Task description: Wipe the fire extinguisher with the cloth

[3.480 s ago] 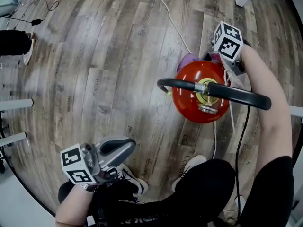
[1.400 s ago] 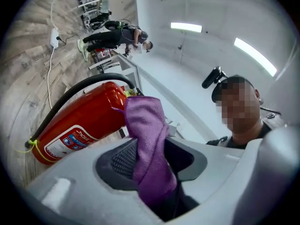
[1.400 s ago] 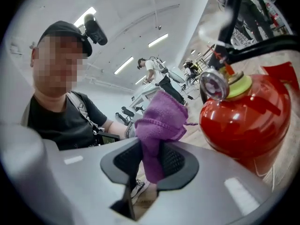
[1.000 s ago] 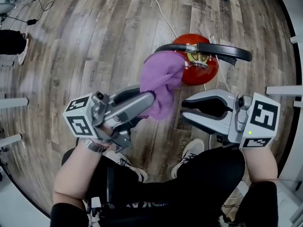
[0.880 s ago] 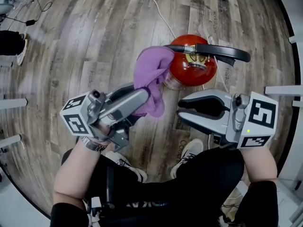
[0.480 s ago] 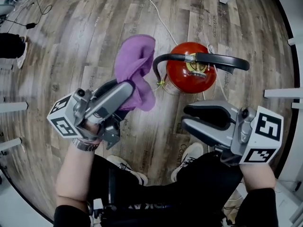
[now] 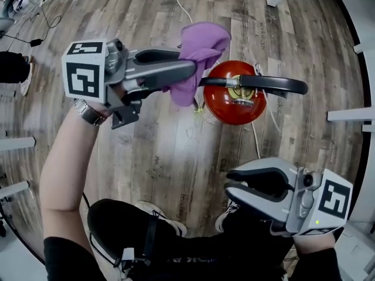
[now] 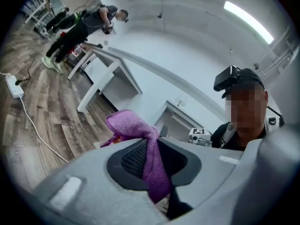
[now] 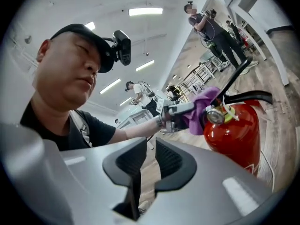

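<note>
In the head view, my left gripper holds the purple cloth up beside the top of the red fire extinguisher, which stands on the wooden floor. My right gripper hangs lower, well apart from it.

In the left gripper view, my jaws pinch the cloth.

In the right gripper view, my jaws have just been closing. They stand narrowly apart with nothing between them, and the extinguisher is ahead.
</note>
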Demonstrator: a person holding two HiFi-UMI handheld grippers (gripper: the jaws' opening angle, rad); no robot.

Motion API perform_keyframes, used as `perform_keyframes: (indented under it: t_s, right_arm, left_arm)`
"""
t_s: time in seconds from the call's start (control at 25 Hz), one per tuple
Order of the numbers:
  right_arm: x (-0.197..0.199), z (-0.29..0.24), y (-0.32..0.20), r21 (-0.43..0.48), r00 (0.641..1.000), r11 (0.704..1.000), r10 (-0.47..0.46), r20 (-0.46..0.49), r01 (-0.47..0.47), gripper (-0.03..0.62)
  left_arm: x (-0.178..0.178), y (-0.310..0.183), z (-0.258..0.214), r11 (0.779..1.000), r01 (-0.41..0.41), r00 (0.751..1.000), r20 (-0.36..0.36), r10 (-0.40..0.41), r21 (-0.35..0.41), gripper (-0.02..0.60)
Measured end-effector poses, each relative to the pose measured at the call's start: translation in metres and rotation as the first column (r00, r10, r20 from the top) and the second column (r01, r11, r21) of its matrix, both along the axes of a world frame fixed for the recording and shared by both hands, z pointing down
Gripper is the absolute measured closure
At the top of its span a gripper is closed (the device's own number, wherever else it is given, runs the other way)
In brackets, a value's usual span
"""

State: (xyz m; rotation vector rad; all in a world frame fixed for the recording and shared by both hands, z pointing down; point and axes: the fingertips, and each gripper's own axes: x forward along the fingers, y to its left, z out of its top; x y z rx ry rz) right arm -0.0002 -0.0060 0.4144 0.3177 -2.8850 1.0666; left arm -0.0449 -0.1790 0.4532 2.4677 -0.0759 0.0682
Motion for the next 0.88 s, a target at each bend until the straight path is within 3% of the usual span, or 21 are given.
perform_keyframes:
  t_s: [0.16,0.32,0.4,0.48,0.64,0.76,0.88]
  right_arm:
    - [0.006,-0.005,-0.004,-0.005,0.999,1.000,0.002,0.037,-0.002,0.536]
    - [0.016,0.010,-0.010,0.006,1.000,1.000,-0.004,-0.028,0.004,0.536]
    - [0.023,0.023,-0.016,-0.034,0.997,0.999,0.019,-0.070,-0.021,0.536]
    - [0.029,0.035,-0.021,-0.147,0.996,0.987,0.049,-0.081,-0.060,0.539]
    - [0.052,0.042,-0.045,-0.342,0.984,0.928,0.175,0.042,-0.150,0.547]
    - [0.065,0.038,-0.059,-0.369,0.962,0.905,0.260,0.079,-0.214,0.559]
    - [0.065,0.030,-0.061,-0.344,0.959,0.911,0.270,0.083,-0.227,0.566]
  left_arm:
    - [0.017,-0.016,0.051,0.995,-0.020,0.998,0.054,0.025,-0.096,0.523]
    - [0.022,-0.019,0.121,0.992,0.016,0.991,0.133,0.001,-0.127,0.523]
    - [0.023,-0.018,0.164,0.983,0.059,0.987,0.155,-0.032,-0.172,0.523]
    - [0.021,-0.016,0.210,0.968,0.107,0.980,0.189,-0.064,-0.227,0.523]
    - [0.019,-0.006,0.297,0.916,0.188,0.962,0.253,-0.100,-0.355,0.525]
    - [0.016,0.005,0.359,0.871,0.268,0.935,0.329,-0.133,-0.411,0.525]
    - [0.011,0.006,0.396,0.815,0.347,0.916,0.355,-0.187,-0.464,0.522]
